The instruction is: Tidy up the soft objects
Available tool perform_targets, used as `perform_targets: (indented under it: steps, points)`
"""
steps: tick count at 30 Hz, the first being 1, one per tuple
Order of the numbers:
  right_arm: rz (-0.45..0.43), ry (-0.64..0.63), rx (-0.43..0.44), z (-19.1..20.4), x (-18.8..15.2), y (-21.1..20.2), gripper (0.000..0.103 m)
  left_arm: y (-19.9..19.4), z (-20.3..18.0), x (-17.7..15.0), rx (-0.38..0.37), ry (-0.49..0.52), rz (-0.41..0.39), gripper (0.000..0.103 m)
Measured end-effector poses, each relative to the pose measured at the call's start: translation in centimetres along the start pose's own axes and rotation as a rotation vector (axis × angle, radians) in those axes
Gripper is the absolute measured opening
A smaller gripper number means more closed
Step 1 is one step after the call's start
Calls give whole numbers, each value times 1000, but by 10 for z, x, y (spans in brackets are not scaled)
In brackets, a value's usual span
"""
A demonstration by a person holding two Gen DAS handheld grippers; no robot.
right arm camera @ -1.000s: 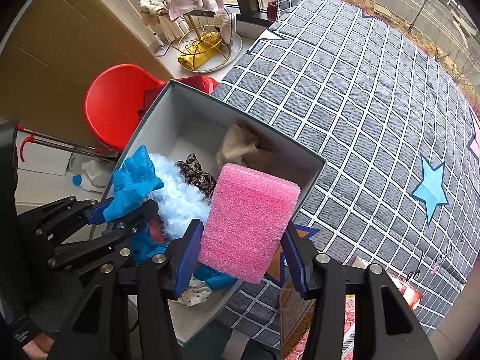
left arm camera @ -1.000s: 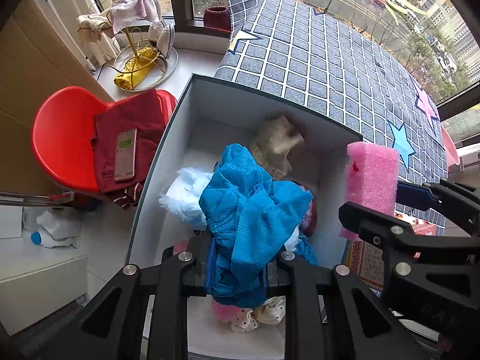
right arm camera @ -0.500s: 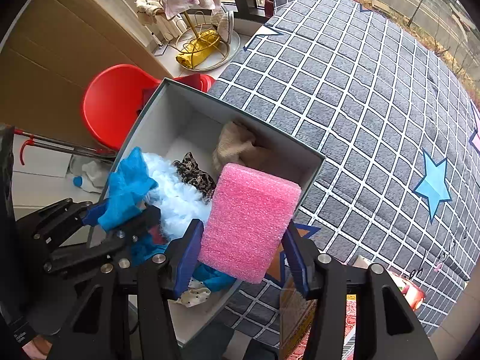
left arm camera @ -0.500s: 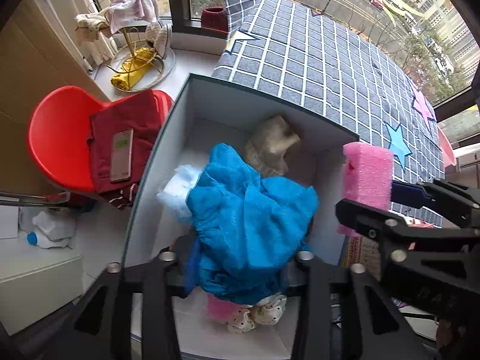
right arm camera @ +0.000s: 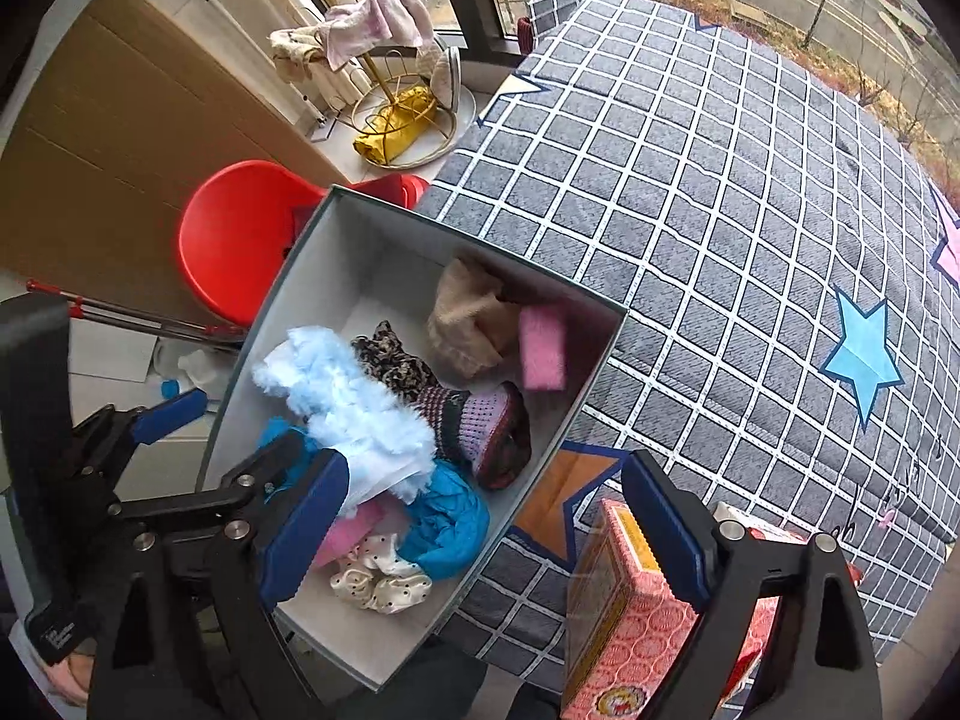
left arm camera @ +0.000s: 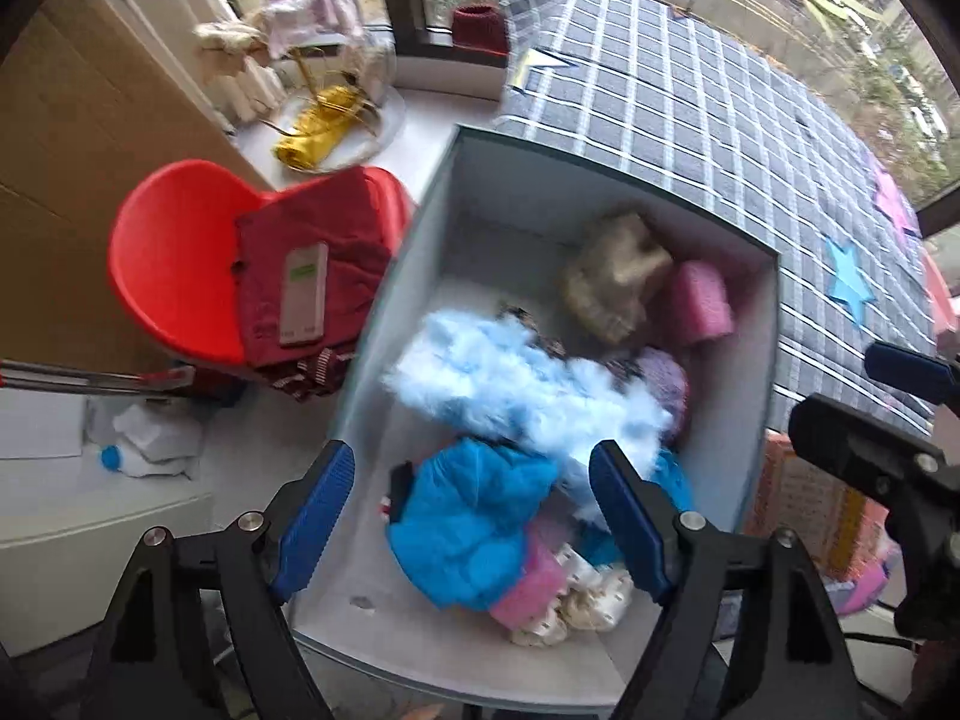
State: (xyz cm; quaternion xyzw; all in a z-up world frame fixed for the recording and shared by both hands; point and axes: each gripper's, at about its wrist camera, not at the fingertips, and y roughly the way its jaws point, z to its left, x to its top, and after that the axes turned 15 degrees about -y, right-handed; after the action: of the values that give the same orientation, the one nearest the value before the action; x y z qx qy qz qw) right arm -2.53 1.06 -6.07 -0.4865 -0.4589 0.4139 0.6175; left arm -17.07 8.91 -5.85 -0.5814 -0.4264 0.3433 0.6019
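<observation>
Over the box (right arm camera: 300, 294) | both dropped since a second ago: blue cloth (left arm camera: 474, 528) out of left gripper (left arm camera: 474, 516), pink sponge (right arm camera: 543, 347) out of right gripper (right arm camera: 480, 522), now by the far wall | jaws opening, empty | writing unreadable

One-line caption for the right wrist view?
Right gripper opening above the grey box, pink sponge lying inside among soft items.
</observation>
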Motion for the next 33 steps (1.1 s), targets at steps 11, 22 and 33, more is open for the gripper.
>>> perform_targets:
  steps: [11,22,33]
  points:
    - [-45,-19,2,14,-6,-25,93,-14,0,-9,-24,3,-20,83]
    - [-46,-41,-13,27,-11,-31,93,-21,7,-28,-11,22,-12,83]
    - [5,-84,-53,46,-32,-27,93,-27,12,-68,-37,105,26,83]
